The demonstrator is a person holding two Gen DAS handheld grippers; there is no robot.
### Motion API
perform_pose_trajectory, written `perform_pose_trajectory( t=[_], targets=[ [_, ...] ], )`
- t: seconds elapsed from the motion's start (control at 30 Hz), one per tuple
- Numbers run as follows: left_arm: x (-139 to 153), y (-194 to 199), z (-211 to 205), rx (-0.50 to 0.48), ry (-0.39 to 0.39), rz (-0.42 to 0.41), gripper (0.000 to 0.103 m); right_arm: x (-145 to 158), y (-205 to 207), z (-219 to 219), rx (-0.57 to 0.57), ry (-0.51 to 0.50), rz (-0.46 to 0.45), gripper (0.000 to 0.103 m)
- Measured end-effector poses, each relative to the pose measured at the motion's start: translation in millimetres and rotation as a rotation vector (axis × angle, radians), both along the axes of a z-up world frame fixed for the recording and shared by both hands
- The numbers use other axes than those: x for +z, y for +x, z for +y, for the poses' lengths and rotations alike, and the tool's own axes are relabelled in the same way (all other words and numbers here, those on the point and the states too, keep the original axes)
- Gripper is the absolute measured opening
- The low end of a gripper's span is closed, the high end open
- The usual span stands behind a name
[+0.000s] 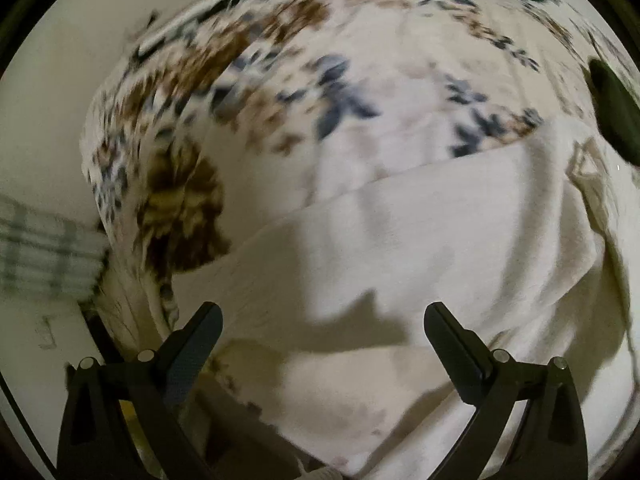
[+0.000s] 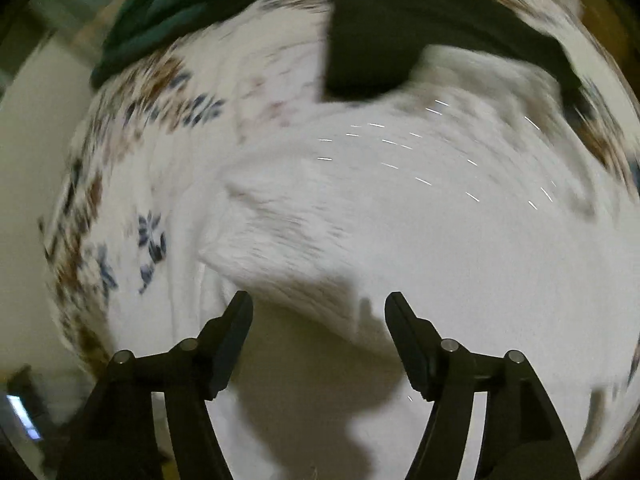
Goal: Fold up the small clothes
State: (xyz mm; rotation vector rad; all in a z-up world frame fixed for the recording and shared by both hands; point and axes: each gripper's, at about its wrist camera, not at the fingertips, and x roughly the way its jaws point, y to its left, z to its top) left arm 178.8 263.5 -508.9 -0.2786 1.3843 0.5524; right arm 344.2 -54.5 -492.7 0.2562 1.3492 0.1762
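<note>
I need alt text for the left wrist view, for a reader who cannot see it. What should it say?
The open left gripper hovers over a plain white garment, holding nothing. The garment lies on a floral bedsheet with brown and blue flowers. Dark green clothes lie at the right edge, and the picture is blurred.

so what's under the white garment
The white garment lies on a floral bedsheet, visible around its edges. What lies beneath its middle is covered.

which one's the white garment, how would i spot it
Start from the big floral-print bedsheet covering the surface. The plain white knitted garment lies spread on it, below both open grippers. Unlike the dark green clothes at the edges, it is pale and unpatterned.
</note>
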Motion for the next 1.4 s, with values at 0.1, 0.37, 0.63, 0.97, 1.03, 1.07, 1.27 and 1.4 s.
perform_pose_trajectory(
  t=[0.1,0.37,0.63,0.97,1.03,1.07,1.27,1.4],
  targets=[
    [-5,-22,34,0.095,-0.092,0.001,0.103,1,-13,-36,-0.085,0.002,0.037,0.074],
    [-61,-93,108,0.491,-0.429,-0.087,0.101,-35,-36,-83,-0.184,-0.083,0.151,0.074],
    [-106,-102,119,0.776,-0.593,-0.250,0.077,-59,-43,-81,-0.225,-0.098,0.215,0.074],
    [-38,-70,144,0.647,-0.265,-0.262,0.008,-49,-41,-58,-0.155,-0.281,0.165,0.074],
    [-16,-56,143,0.577,-0.180,-0.284,0.008,-45,-38,-57,-0.150,-0.333,0.144,0.074],
    [-6,-50,141,0.545,-0.147,-0.296,0.008,-42,-38,-59,-0.150,-0.349,0.132,0.075],
    [65,22,98,0.266,0.063,-0.377,0.008,-31,-28,-78,-0.187,-0.314,0.099,0.078],
    [95,87,20,0.032,0.103,-0.413,0.008,-26,-17,-101,-0.220,-0.274,0.100,0.078]
  ],
)
